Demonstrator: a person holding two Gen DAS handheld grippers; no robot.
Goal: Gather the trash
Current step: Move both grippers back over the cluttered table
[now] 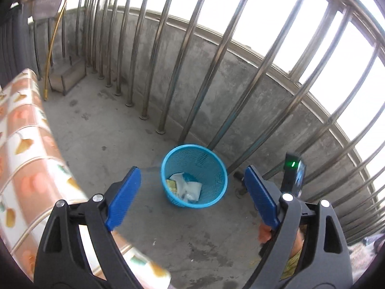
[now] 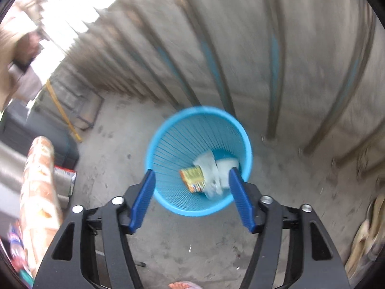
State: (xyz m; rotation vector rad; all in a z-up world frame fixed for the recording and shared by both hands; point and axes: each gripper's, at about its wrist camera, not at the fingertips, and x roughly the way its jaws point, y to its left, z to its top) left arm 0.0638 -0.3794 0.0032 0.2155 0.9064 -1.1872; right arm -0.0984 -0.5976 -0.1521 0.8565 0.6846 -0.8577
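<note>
Both the left tongs (image 1: pixel 192 190) and right tongs (image 2: pixel 191 190) gape, released and empty, above the round blue plastic mesh wastebasket (image 1: pixel 217 168) on the concrete floor (image 1: pixel 101 139), where the yellow wrapper (image 2: pixel 193 178) and crumpled white paper (image 2: pixel 214 168) lie.

The blue basket (image 1: pixel 194 175) stands on the concrete floor (image 1: pixel 125 144) with its mouth unobstructed from above; white wrappers (image 1: pixel 189 187) and a yellow packet (image 2: pixel 193 178) lie low at its bottom, well under the rim. Just behind it the railing bars (image 1: pixel 211 72) and low concrete wall (image 1: pixel 240 91) close off the far side. To the left, the table (image 1: pixel 26 144) edge with its patterned cloth narrows that approach, while bare floor lies between it and the basket. On the right, a blurred pale heap (image 2: pixel 368 236), perhaps cloth, sits near the railing.
</note>
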